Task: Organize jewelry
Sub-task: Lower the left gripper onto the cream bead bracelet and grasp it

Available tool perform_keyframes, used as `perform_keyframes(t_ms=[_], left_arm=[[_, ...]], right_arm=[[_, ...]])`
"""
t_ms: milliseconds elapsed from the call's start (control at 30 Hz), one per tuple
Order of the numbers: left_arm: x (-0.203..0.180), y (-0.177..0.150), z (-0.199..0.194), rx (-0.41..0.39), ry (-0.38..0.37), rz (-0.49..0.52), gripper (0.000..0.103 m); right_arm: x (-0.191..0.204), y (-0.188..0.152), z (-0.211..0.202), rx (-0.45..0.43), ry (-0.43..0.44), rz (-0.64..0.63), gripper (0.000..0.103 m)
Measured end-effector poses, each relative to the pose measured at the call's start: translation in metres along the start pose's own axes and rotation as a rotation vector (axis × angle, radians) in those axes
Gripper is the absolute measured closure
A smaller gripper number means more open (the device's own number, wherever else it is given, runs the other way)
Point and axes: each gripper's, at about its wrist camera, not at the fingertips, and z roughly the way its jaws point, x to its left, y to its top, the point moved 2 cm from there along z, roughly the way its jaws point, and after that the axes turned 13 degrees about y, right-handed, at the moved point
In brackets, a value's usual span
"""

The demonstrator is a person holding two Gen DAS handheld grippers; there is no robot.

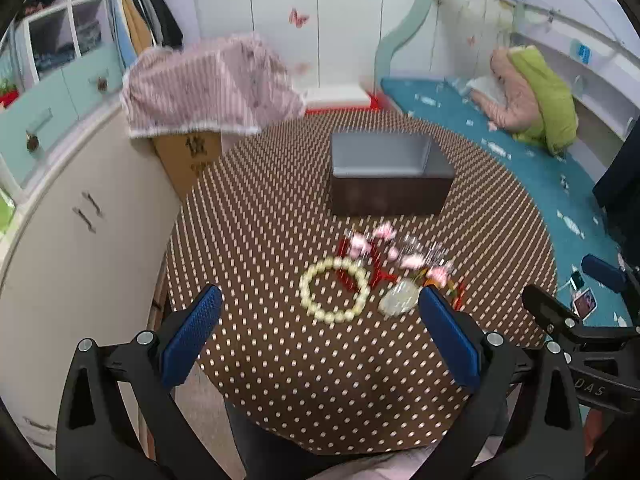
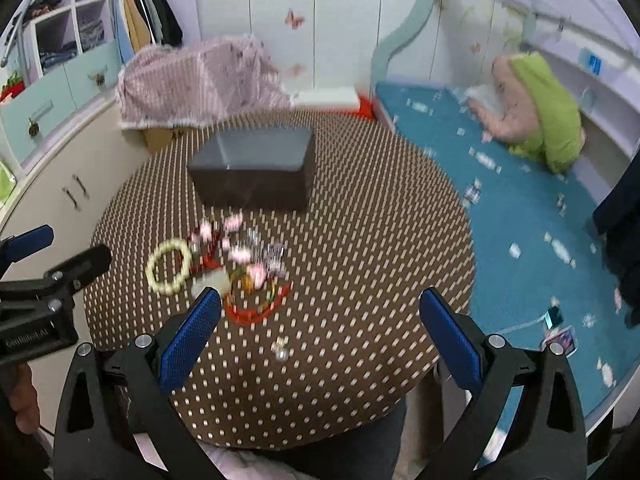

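Observation:
A pile of jewelry lies on the round polka-dot table (image 1: 280,380): a cream bead bracelet (image 1: 335,290), a pale jade bangle (image 1: 398,299), red cord pieces (image 1: 376,276) and pink flower pieces (image 1: 384,232). Behind it stands an open dark box (image 1: 388,174) with a grey lining. My left gripper (image 1: 320,312) is open just short of the bracelet, nothing between its fingers. In the right wrist view the bracelet (image 2: 169,267), the red cord (image 2: 256,308) and a small pearl earring (image 2: 281,350) show. My right gripper (image 2: 320,312) is open over the table, empty, the earring between and below its fingers.
White cabinets (image 1: 80,216) stand to the left, a bed with a teal cover (image 2: 520,216) to the right. A cardboard box under a pink striped cloth (image 1: 208,88) sits beyond the table. The right gripper's body (image 1: 580,332) is at the right edge of the left wrist view.

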Motion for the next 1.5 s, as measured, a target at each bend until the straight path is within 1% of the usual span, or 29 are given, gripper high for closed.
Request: perform_keyframes(t_ms=[33, 67, 100, 167, 233, 300, 333, 367, 400, 467, 500, 567, 600, 633, 667, 700, 767, 800, 867, 1000, 1167, 1200, 1233, 1267, 1367, 1400, 1433, 1500], left_arm=[[0.001, -0.004, 0.007, 0.023, -0.002, 0.000, 0.005], [0.002, -0.006, 0.012, 0.039, -0.002, 0.003, 0.005], [0.002, -0.008, 0.015, 0.048, -0.001, 0.006, 0.005], [0.003, -0.014, 0.025, 0.073, 0.004, 0.011, 0.005], [0.005, -0.017, 0.032, 0.097, 0.004, 0.013, 0.005], [0.007, -0.021, 0.041, 0.125, 0.004, 0.013, 0.005], [0.008, -0.023, 0.046, 0.138, 0.004, 0.012, 0.005], [0.009, -0.025, 0.050, 0.146, 0.003, 0.012, 0.005], [0.009, -0.025, 0.051, 0.152, 0.002, 0.012, 0.005], [0.009, -0.027, 0.055, 0.168, -0.005, 0.012, 0.005], [0.010, -0.026, 0.058, 0.176, -0.007, 0.011, 0.005], [0.010, -0.027, 0.063, 0.189, -0.006, 0.009, 0.005], [0.010, -0.027, 0.065, 0.194, -0.006, 0.008, 0.005], [0.010, -0.026, 0.067, 0.199, -0.006, 0.006, 0.005], [0.010, -0.026, 0.068, 0.203, -0.006, 0.005, 0.005], [0.010, -0.026, 0.069, 0.204, -0.006, 0.004, 0.005], [0.010, -0.025, 0.072, 0.208, -0.013, 0.004, 0.005], [0.010, -0.025, 0.073, 0.209, -0.016, 0.005, 0.005], [0.008, -0.024, 0.074, 0.204, -0.025, 0.014, 0.005], [0.000, -0.019, 0.078, 0.187, -0.047, 0.039, 0.005], [-0.009, -0.014, 0.086, 0.165, -0.083, 0.079, 0.006], [-0.011, -0.013, 0.087, 0.156, -0.089, 0.088, 0.010], [-0.013, -0.012, 0.089, 0.148, -0.096, 0.104, 0.020], [-0.015, -0.012, 0.092, 0.150, -0.090, 0.125, 0.024], [-0.023, -0.012, 0.104, 0.164, -0.062, 0.185, 0.032], [-0.025, -0.011, 0.107, 0.168, -0.058, 0.202, 0.037], [-0.030, -0.012, 0.110, 0.174, -0.069, 0.232, 0.038], [-0.035, -0.011, 0.112, 0.174, -0.080, 0.260, 0.040]], right_arm=[[0.000, -0.005, 0.008, 0.013, 0.011, 0.007, 0.007], [0.002, -0.008, 0.008, 0.046, 0.026, 0.019, 0.007], [0.001, -0.011, 0.013, 0.060, 0.021, 0.012, 0.007], [-0.002, -0.016, 0.025, 0.063, 0.005, -0.010, 0.008], [-0.005, -0.021, 0.033, 0.087, 0.025, -0.006, 0.008], [-0.005, -0.026, 0.042, 0.101, 0.024, -0.007, 0.016], [-0.007, -0.028, 0.047, 0.112, 0.025, -0.003, 0.023], [-0.008, -0.030, 0.051, 0.119, 0.029, -0.001, 0.027], [-0.010, -0.031, 0.057, 0.131, 0.036, 0.002, 0.029], [-0.012, -0.034, 0.064, 0.160, 0.047, 0.018, 0.042], [-0.012, -0.036, 0.068, 0.170, 0.049, 0.020, 0.045], [-0.011, -0.037, 0.070, 0.172, 0.048, 0.013, 0.053], [-0.011, -0.036, 0.072, 0.176, 0.045, 0.003, 0.054], [-0.011, -0.036, 0.073, 0.176, 0.038, -0.003, 0.057], [-0.010, -0.036, 0.074, 0.176, 0.034, -0.006, 0.064], [-0.009, -0.035, 0.075, 0.177, 0.029, -0.014, 0.068], [-0.008, -0.034, 0.075, 0.182, 0.031, -0.021, 0.083], [-0.008, -0.035, 0.075, 0.183, 0.038, -0.019, 0.085], [-0.008, -0.036, 0.074, 0.183, 0.049, -0.016, 0.093], [-0.010, -0.039, 0.069, 0.175, 0.102, 0.016, 0.093], [-0.020, -0.033, 0.062, 0.140, 0.133, 0.049, 0.094], [-0.022, -0.029, 0.061, 0.132, 0.141, 0.055, 0.094], [-0.024, -0.026, 0.059, 0.121, 0.138, 0.058, 0.094], [-0.026, -0.023, 0.058, 0.116, 0.138, 0.060, 0.094], [-0.030, -0.017, 0.058, 0.099, 0.137, 0.065, 0.093], [-0.031, -0.016, 0.059, 0.096, 0.136, 0.066, 0.094], [-0.032, -0.015, 0.060, 0.096, 0.135, 0.070, 0.093], [-0.034, -0.014, 0.063, 0.097, 0.132, 0.077, 0.093]])
